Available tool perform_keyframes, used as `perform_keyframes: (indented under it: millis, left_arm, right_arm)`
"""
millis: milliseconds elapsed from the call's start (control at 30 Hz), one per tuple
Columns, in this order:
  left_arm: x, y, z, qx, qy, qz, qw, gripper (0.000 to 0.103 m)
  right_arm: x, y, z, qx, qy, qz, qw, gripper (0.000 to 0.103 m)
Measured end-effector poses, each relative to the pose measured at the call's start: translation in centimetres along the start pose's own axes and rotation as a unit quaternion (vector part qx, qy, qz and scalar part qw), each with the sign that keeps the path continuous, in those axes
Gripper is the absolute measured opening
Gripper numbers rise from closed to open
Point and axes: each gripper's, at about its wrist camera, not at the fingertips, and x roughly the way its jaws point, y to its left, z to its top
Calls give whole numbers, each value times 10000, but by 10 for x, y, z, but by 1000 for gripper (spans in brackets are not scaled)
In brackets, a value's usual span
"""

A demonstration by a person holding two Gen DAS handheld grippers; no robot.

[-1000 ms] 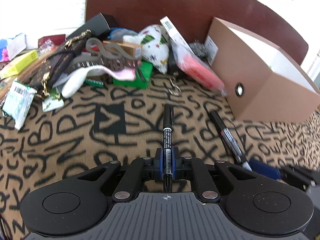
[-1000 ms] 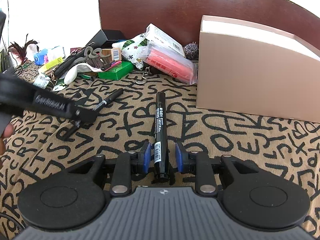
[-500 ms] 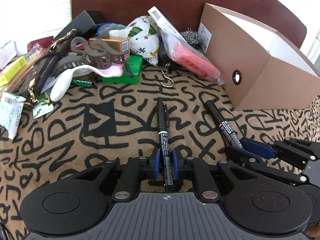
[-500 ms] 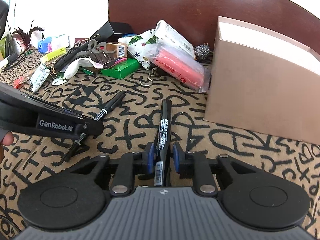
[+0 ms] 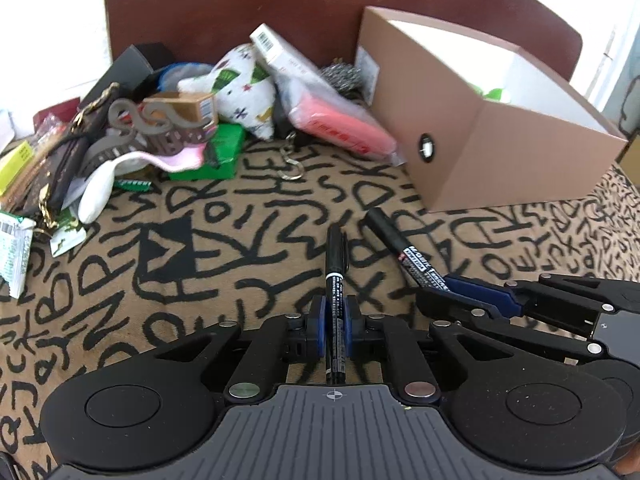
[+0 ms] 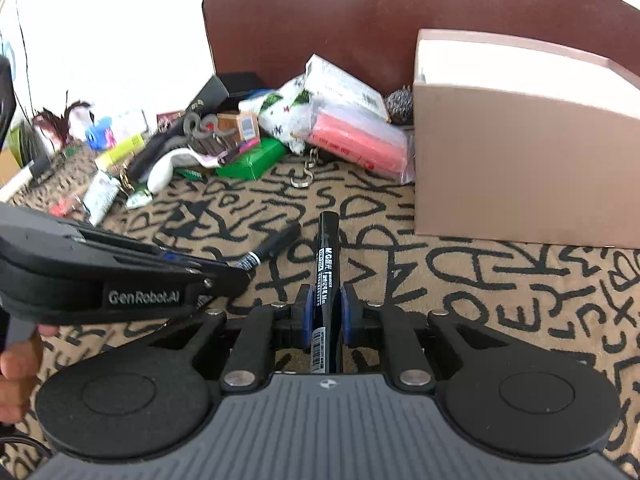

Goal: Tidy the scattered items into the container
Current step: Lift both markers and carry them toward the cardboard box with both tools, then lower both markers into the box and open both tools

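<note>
Ahead and rightward of both clamped tools lay the box point(image 5: 500, 152); left tool point(image 5: 335, 322) gripped a thin pen point(image 5: 335, 276), right tool point(image 6: 325, 312) a thick marker point(image 6: 327, 264), each pointing forward.

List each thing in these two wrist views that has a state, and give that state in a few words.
left gripper: shut on thin marker
thin marker: held, capped, pointing forward
right gripper: shut on thick marker
thick marker: held, capped, pointing forward
brown box: open at top, something green inside
metal hook: lying loose on the patterned cloth
</note>
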Motion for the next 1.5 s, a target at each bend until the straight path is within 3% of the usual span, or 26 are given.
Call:
perform_keyframes:
  millis: [400,667,800,867,933,967,1200,1500]
  left_arm:
    - [-42,-31,15,334,-513,-118,9981,5]
    - [1,-30,-6,451,374,77,9983,8]
    - [10,-31,-10,492,416,98,9979,30]
    - [13,-34,-8,590,389,132,9974,31]
    - [18,-36,-8,703,334,202,9968,20]
    - [19,-37,-7,728,311,233,9966,5]
    - [-5,-37,8,622,-63,174,9979,4]
    - [-54,-53,61,575,-755,-230,9952,4]
  right_arm:
    - [-44,-10,14,18,-607,-50,9981,17]
    - [-38,-17,-3,104,-351,-74,9993,16]
    - [-37,-19,-6,127,-319,-99,9994,16]
    - [-36,-20,-6,146,-318,-120,9993,16]
    - [-37,-19,-6,142,-331,-118,9993,16]
    - [-37,-19,-6,134,-330,-118,9993,16]
    - [-46,-22,-1,147,-470,-129,9987,16]
    - [-74,-32,32,129,-1094,-229,9937,16]
